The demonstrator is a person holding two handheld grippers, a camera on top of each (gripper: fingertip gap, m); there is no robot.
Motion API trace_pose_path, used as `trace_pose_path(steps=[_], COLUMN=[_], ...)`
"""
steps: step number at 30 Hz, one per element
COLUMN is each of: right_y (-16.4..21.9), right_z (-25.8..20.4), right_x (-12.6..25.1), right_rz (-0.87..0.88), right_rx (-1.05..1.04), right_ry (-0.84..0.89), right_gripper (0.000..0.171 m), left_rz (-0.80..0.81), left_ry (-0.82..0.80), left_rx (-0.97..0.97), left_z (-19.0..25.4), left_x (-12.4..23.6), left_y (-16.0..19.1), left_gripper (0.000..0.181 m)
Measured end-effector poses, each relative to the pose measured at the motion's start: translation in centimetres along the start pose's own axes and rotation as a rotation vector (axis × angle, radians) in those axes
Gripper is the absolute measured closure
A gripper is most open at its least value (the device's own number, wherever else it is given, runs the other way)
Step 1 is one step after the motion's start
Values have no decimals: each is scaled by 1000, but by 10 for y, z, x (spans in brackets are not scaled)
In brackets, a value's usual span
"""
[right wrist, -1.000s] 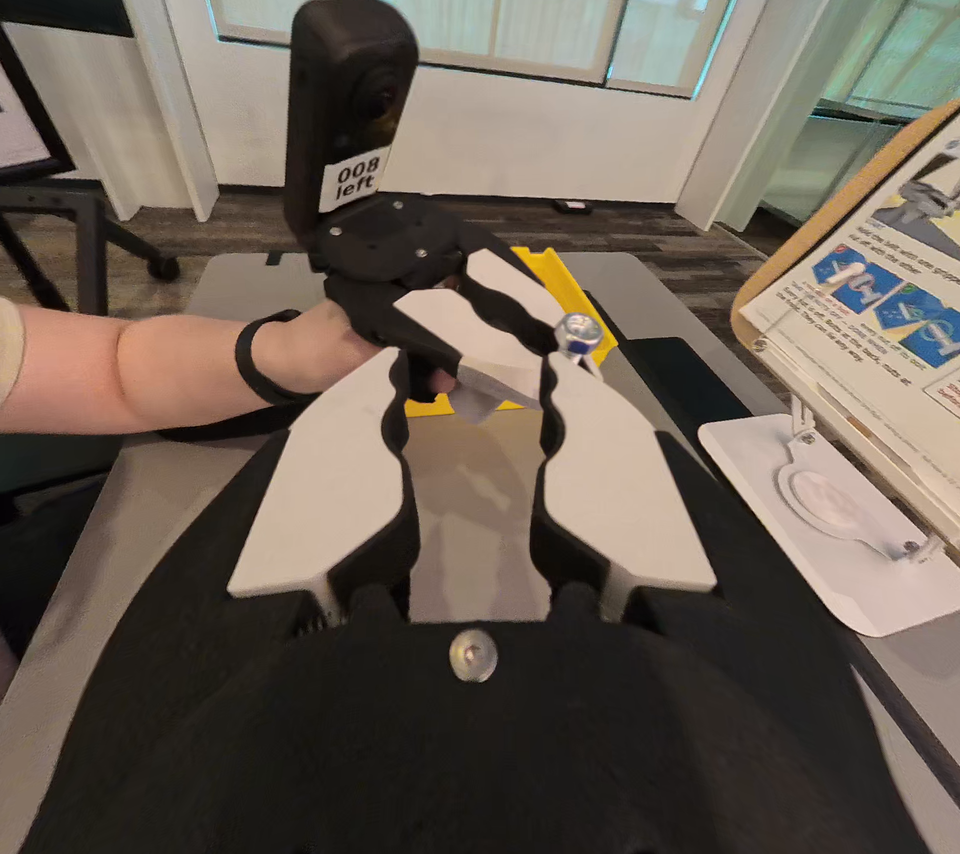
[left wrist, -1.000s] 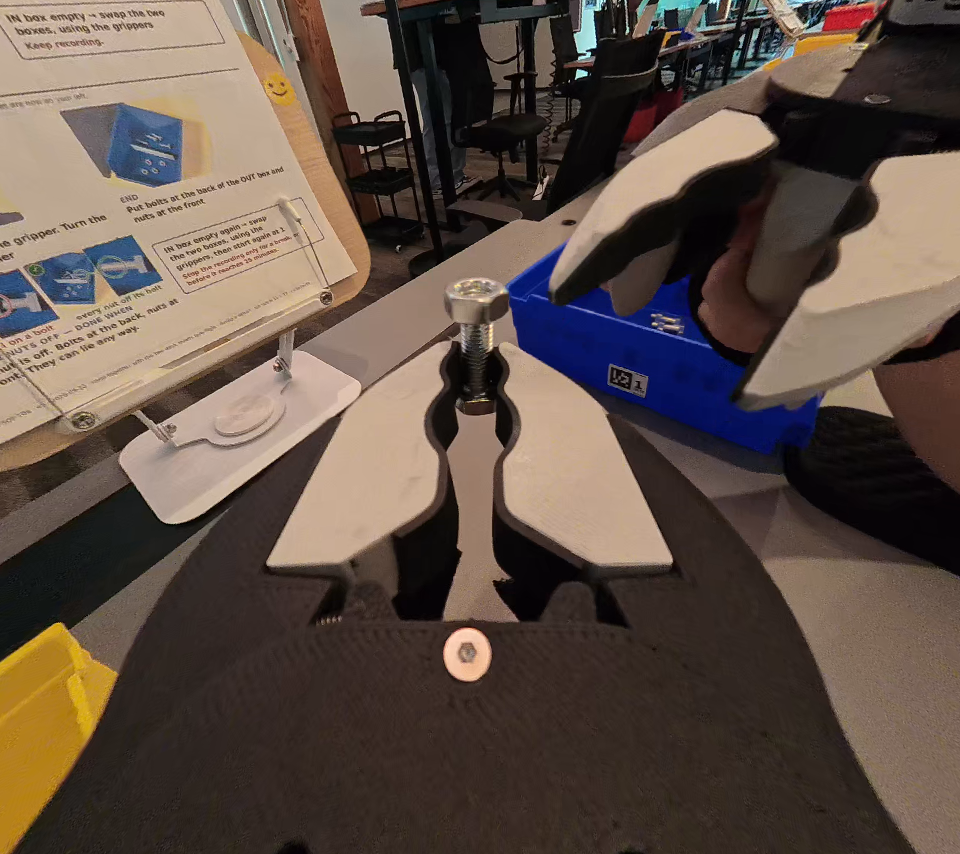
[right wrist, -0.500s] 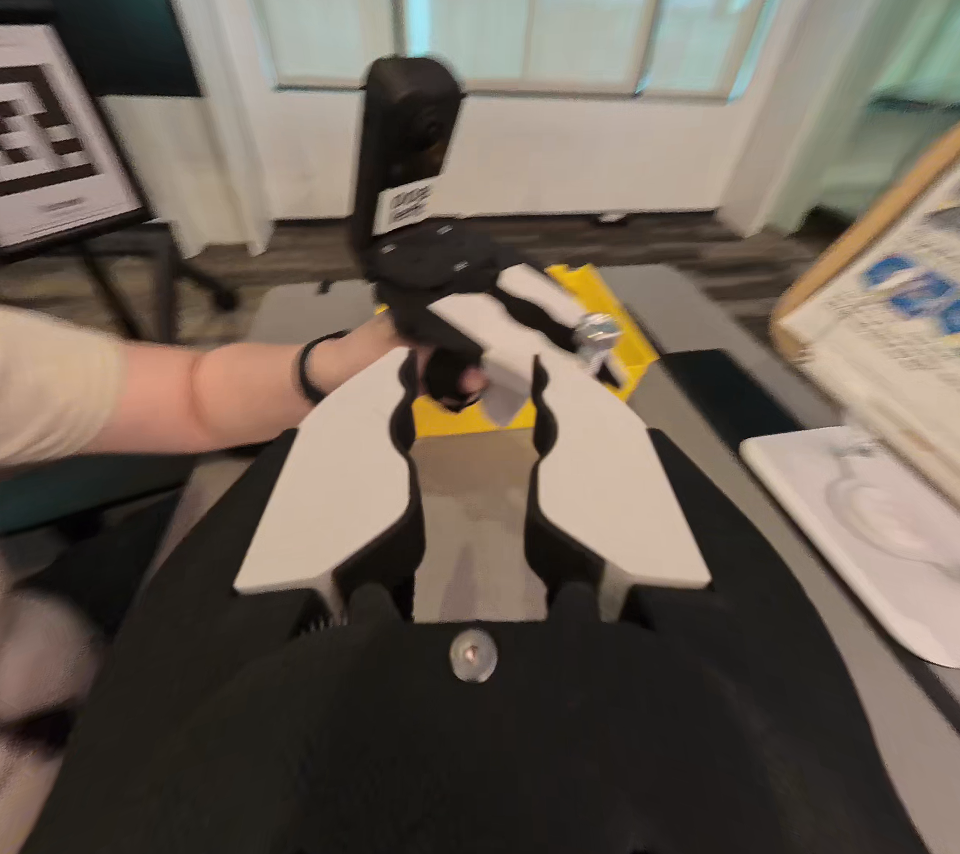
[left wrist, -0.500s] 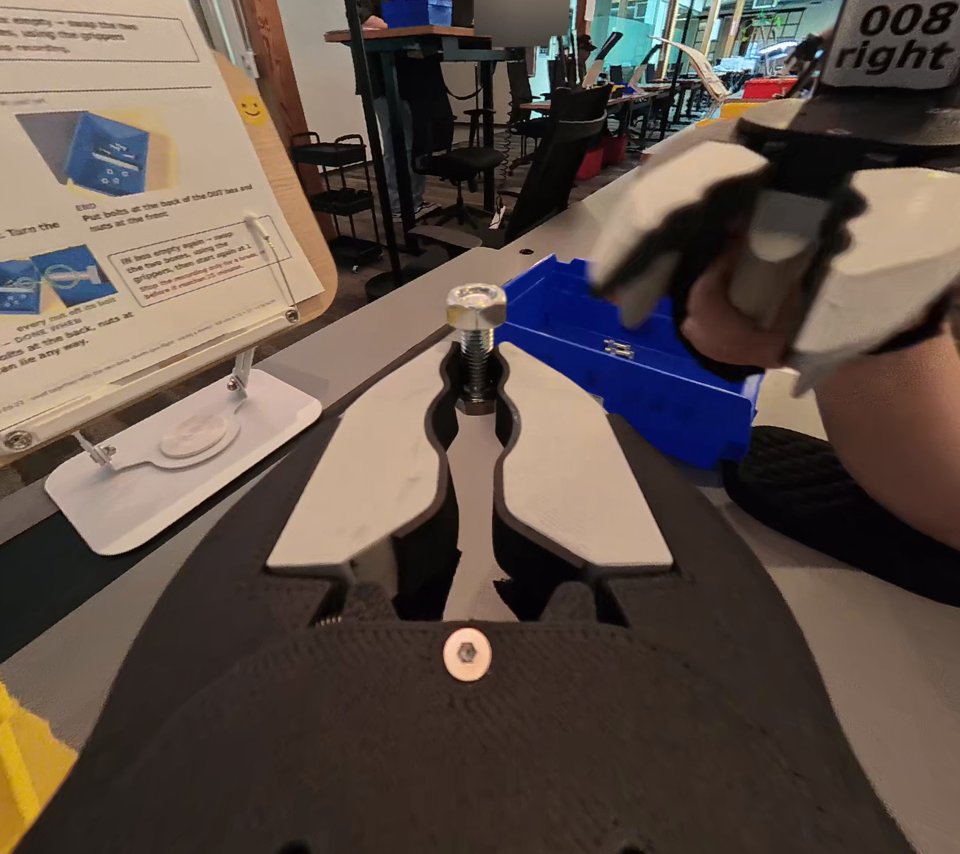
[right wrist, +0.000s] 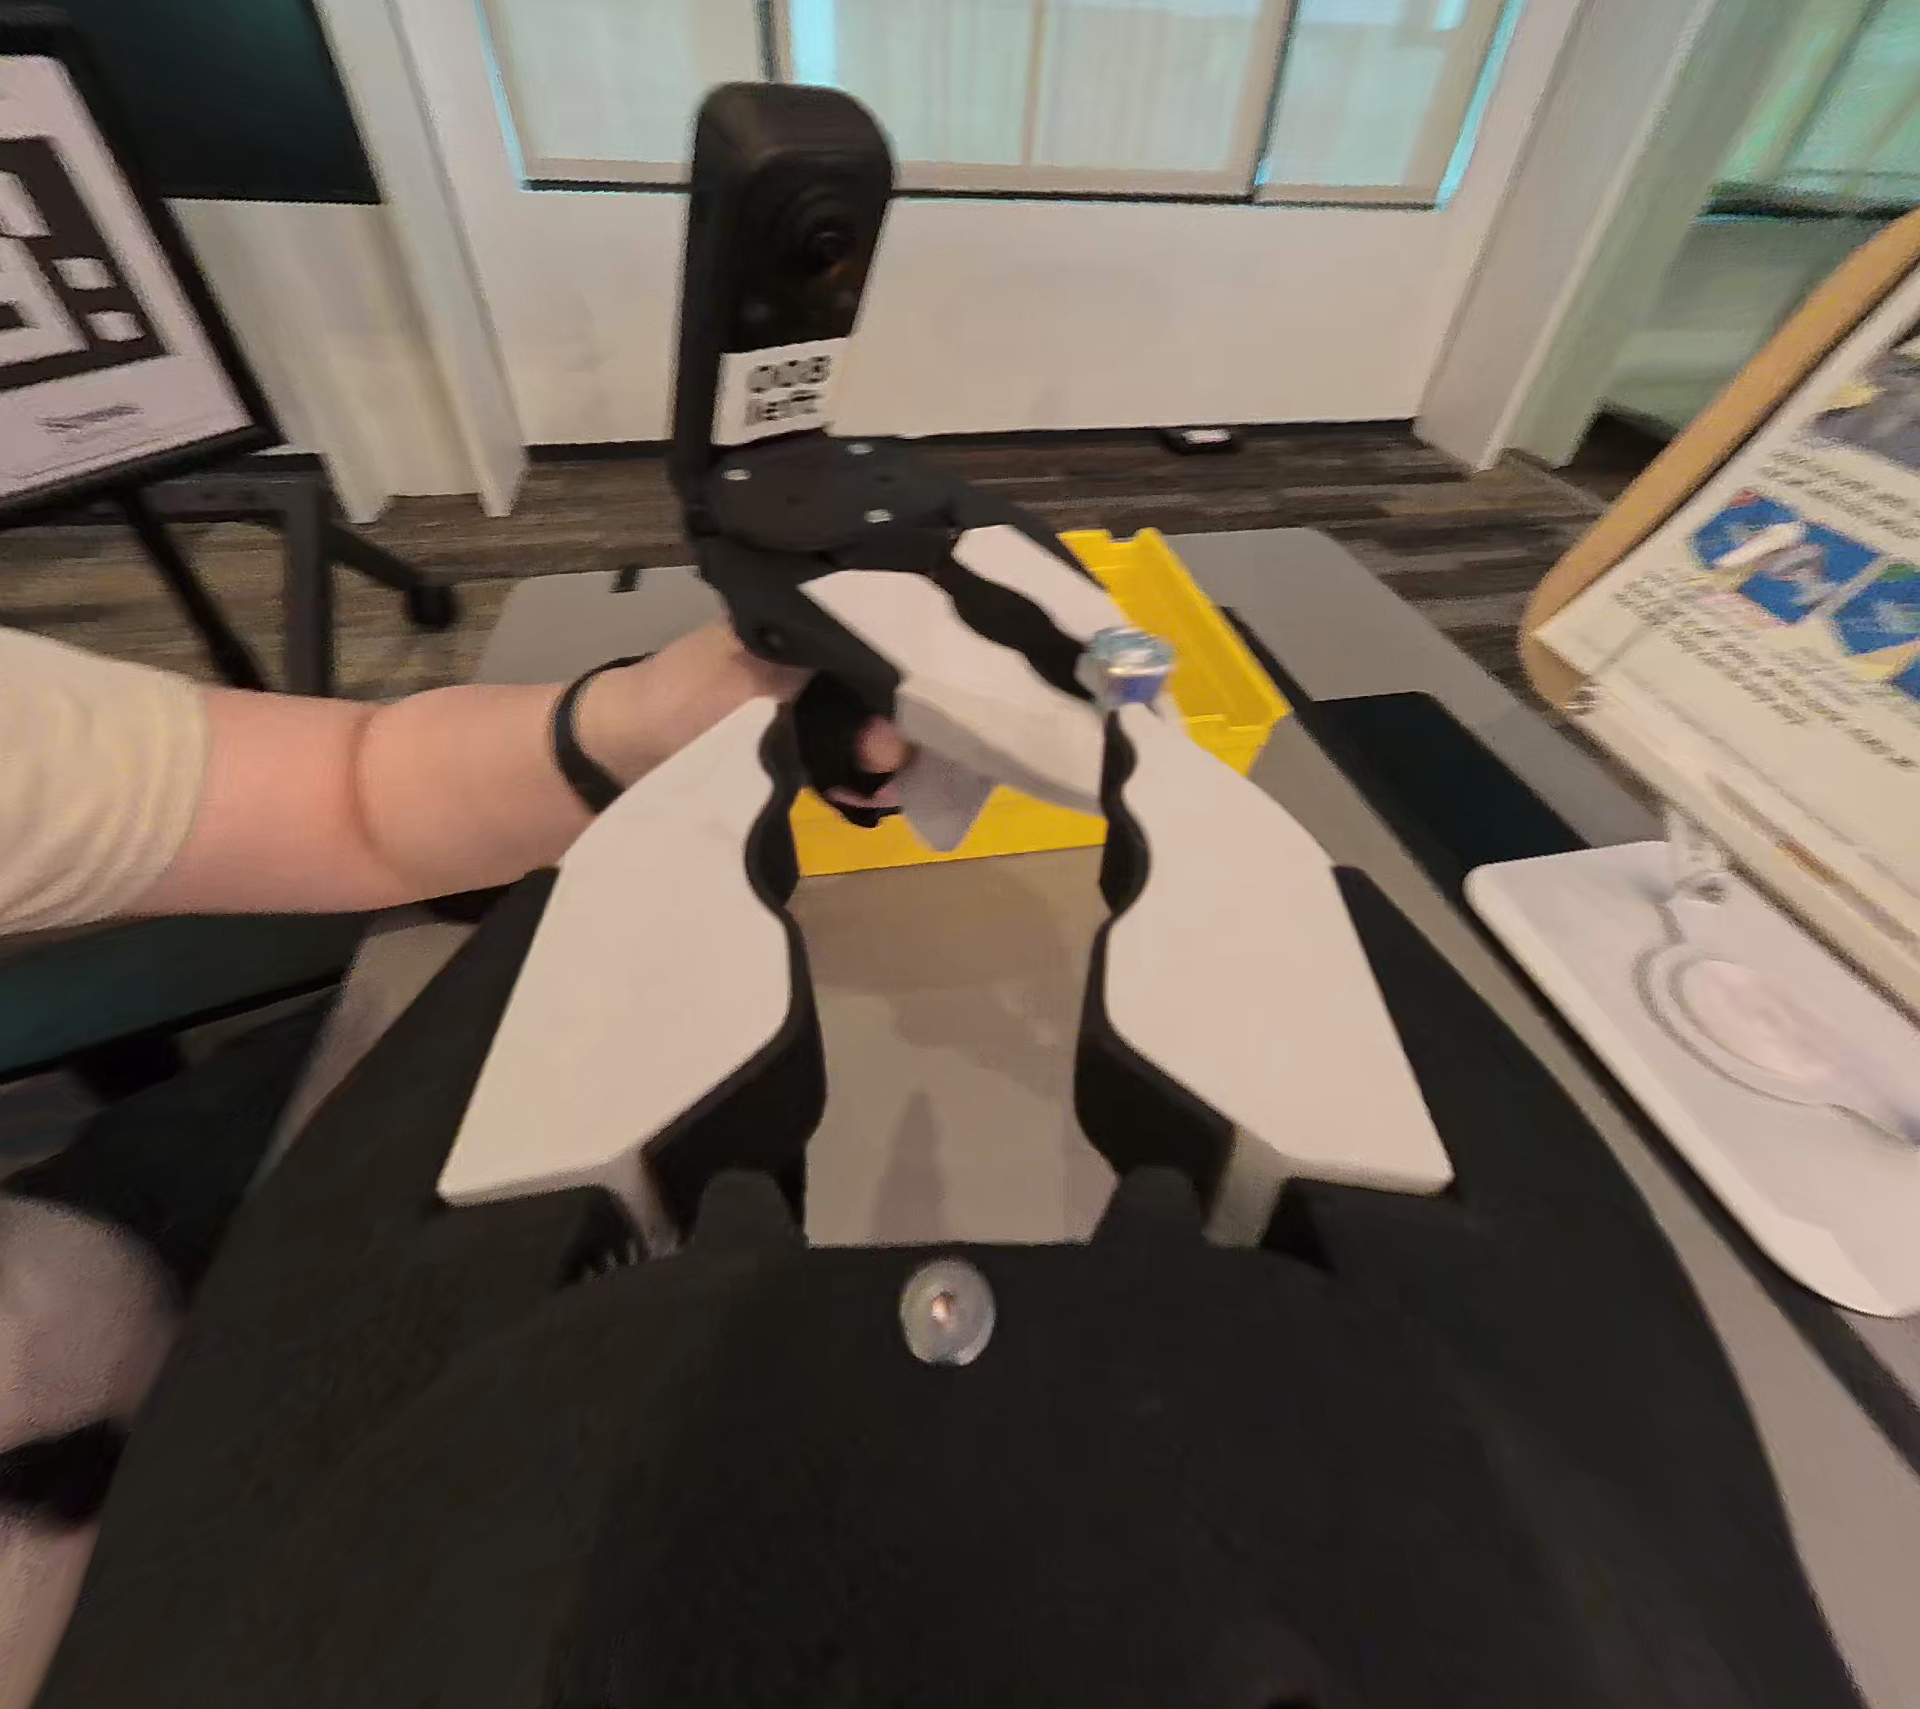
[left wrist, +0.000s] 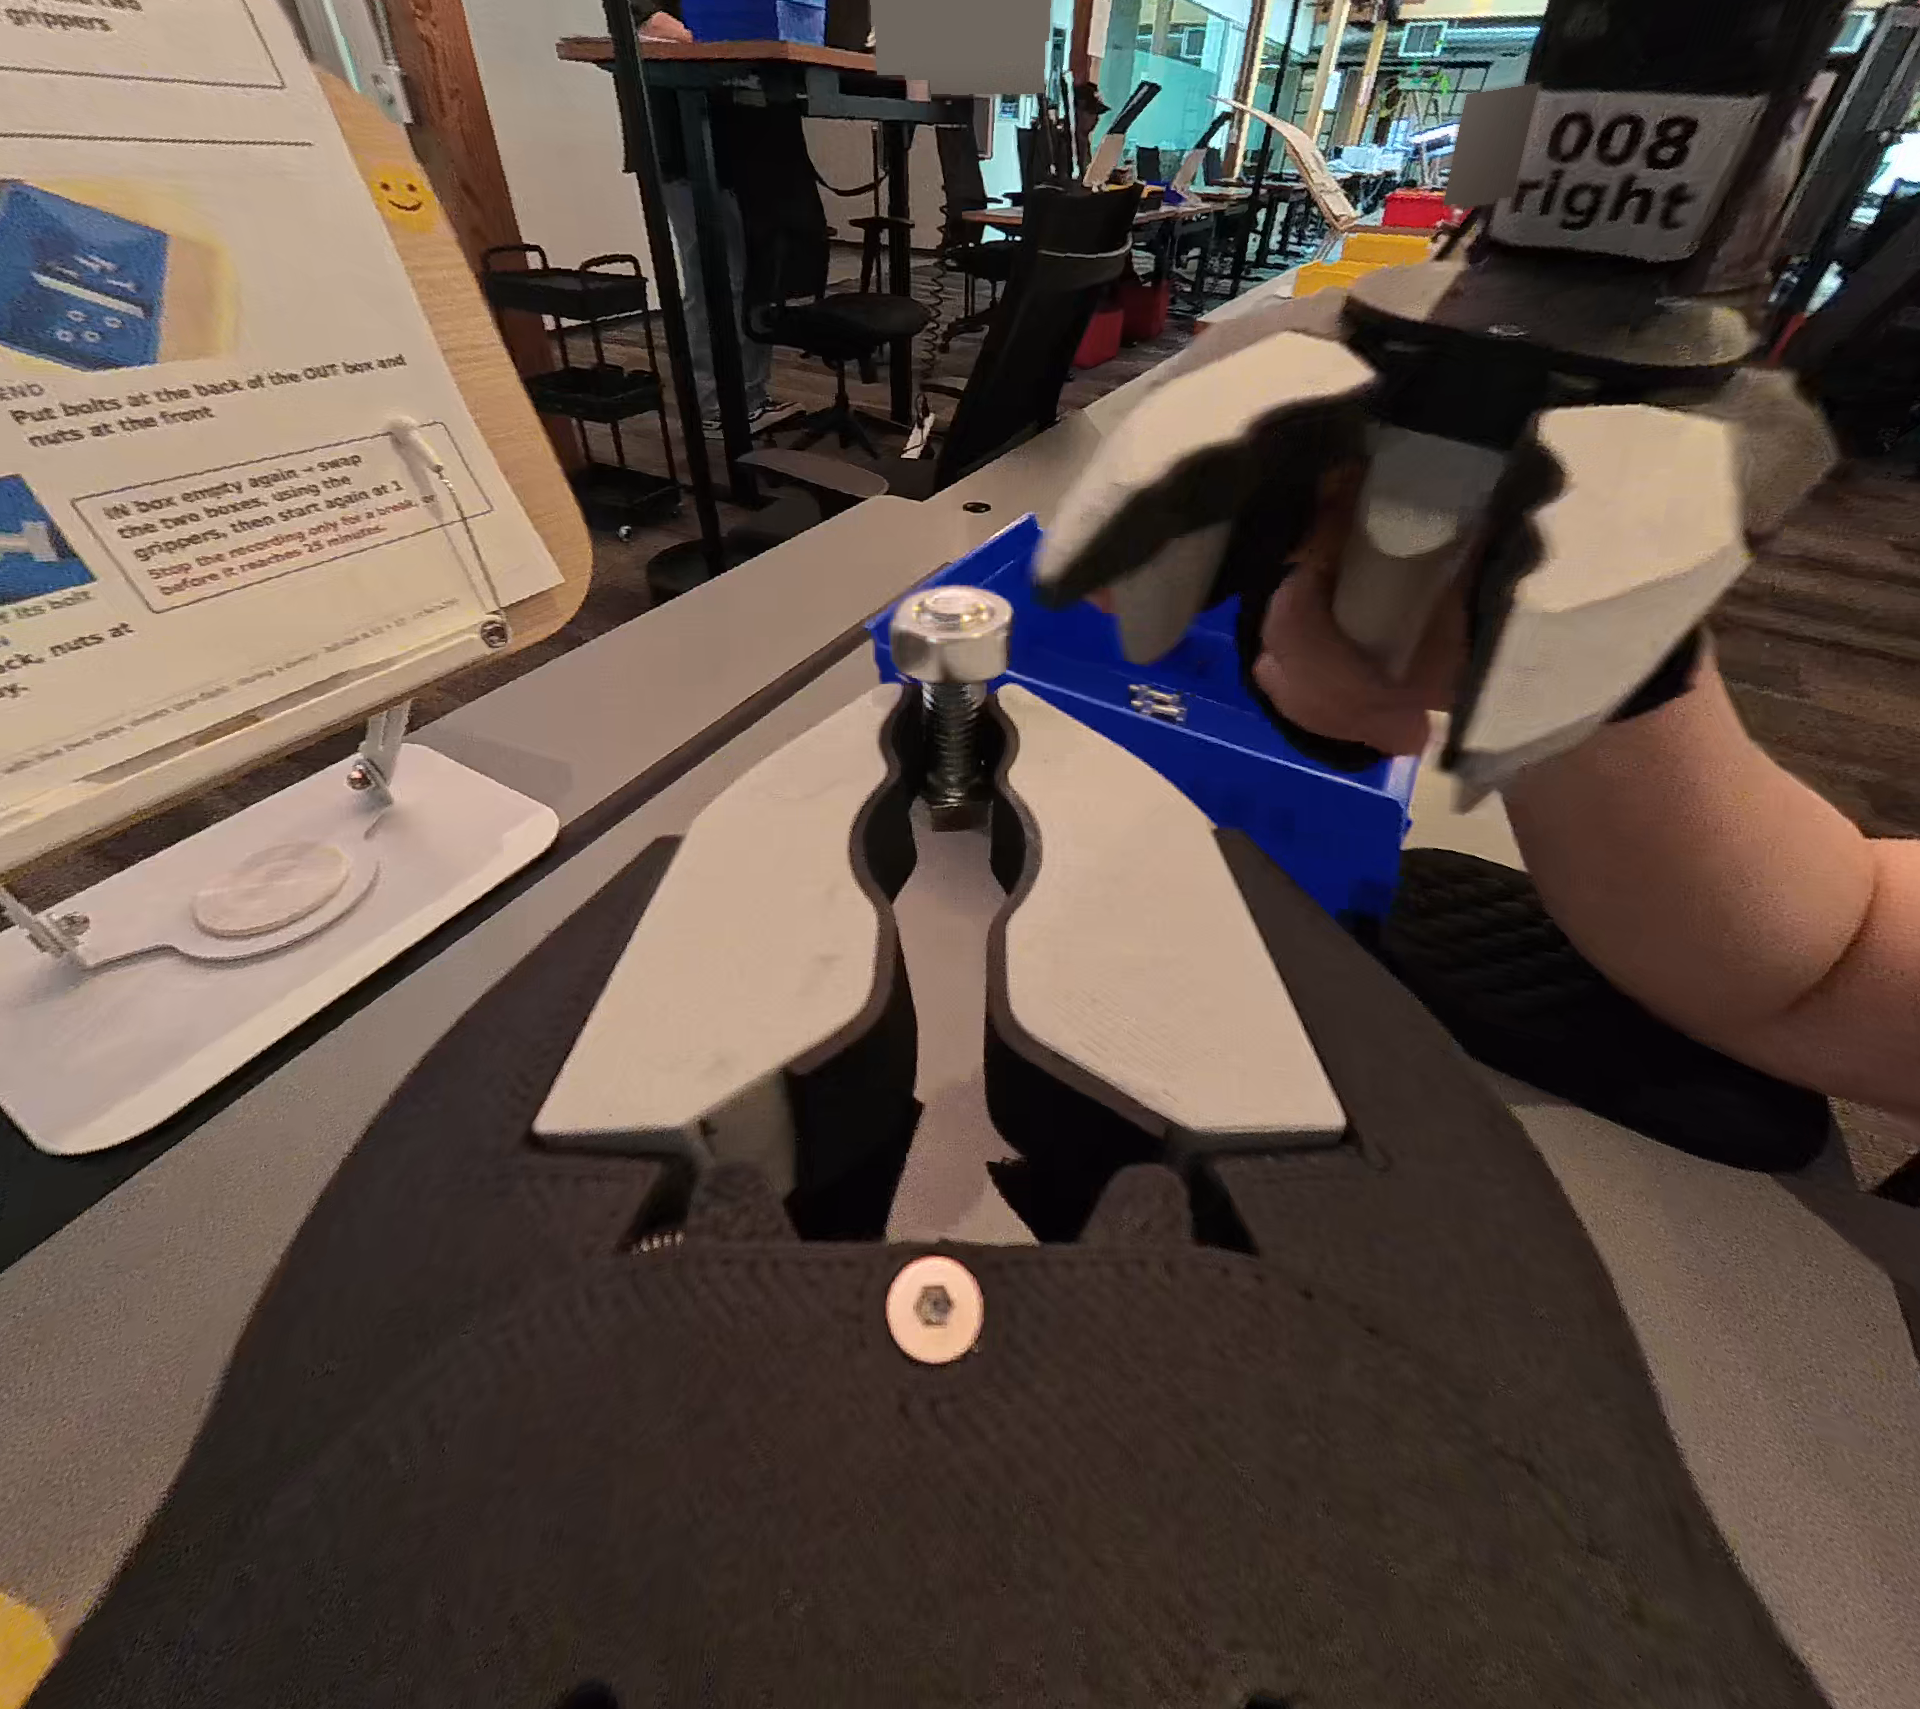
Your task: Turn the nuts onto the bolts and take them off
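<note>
meanwhile the right gripper [left wrist: 1288, 651], which a second ago hung up and to the right of the bolt, has come lower and nearer; its spread fingers now stand just right of the nut [left wrist: 951, 633], apart from it, with nothing between them. that reads as an approach to take the nut and turn it, though which way it must go i cannot tell.

the left gripper [left wrist: 951, 750] stays pressed on the bolt [left wrist: 951, 750], pinching its threaded shank upright near the fingertips, with the nut at the top end and the bolt head low in the notch.

the left wrist view shows the threads, the nut's seat and the blue box [left wrist: 1226, 729] just beyond, with small hardware inside. the right wrist view, blurred, shows what that one cannot: the wide gap in the right gripper [right wrist: 945, 776], the nut [right wrist: 1127, 680] off toward its right fingertip and not centred, and the yellow box [right wrist: 1195, 662] behind the left gripper [right wrist: 1091, 724].
</note>
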State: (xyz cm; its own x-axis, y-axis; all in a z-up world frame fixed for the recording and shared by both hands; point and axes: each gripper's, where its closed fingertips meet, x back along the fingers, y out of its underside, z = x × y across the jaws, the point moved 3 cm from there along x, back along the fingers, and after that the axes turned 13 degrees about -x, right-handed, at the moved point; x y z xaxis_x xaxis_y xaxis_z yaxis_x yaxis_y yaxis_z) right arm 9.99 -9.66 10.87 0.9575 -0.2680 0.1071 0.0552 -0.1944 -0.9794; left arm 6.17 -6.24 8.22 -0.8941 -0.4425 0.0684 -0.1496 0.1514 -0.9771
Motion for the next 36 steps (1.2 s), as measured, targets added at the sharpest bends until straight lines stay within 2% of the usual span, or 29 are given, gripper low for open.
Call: trace_pose_path(steps=[2,7,8,10,12,15,17,22,23,24,25,26,28,32,36], right_y=[1,6,7,6,-7,-14,-11,2,3,4,5,4,-4,-9,0], right_z=[7,-4,-4,-26,-27,-4,8,3,0,-5,-14,-21,-13,9,6], right_x=[-7,-10,-5,9,18,18,14,0,0,2,8,12,15,13,7], right_rz=[36,-11,-51,-124,-39,64,64,7,-4,-21,-61,-81,-17,63,-1], right_rx=[43,29,17,-31,-88,-12,6,-54,-61,-64,-65,-87,-116,-11,-2], right_ry=[53,-11,-7,-195,-218,-46,16,-73,-83,-118,-200,-267,-210,-22,-52], right_gripper=[101,92,98,154,153,125,120,117,110,111,144,160,156,140,128], left_rz=[-3,-36,-40,-27,-13,-11,-20,-38,-40,-40,-45,-38,-28,-30,-4], left_ry=[50,32,20,-24,-4,46,77,77,63,54,27,15,53,98,127], left_rx=[-18,-56,-44,-18,10,-2,-22,-42,-42,-40,-32,-33,-26,-50,-34], left_z=[12,14,10,-2,-5,6,15,18,15,12,8,6,9,22,28], left_x=[-4,-6,-4,1,4,1,-3,-6,-5,-4,-3,-2,-1,-5,-5], left_y=[-1,1,1,1,-1,-3,-2,0,1,1,2,1,-1,-3,-7], left_gripper=[172,171,171,172,172,172,171,172,172,172,171,172,172,171,172])
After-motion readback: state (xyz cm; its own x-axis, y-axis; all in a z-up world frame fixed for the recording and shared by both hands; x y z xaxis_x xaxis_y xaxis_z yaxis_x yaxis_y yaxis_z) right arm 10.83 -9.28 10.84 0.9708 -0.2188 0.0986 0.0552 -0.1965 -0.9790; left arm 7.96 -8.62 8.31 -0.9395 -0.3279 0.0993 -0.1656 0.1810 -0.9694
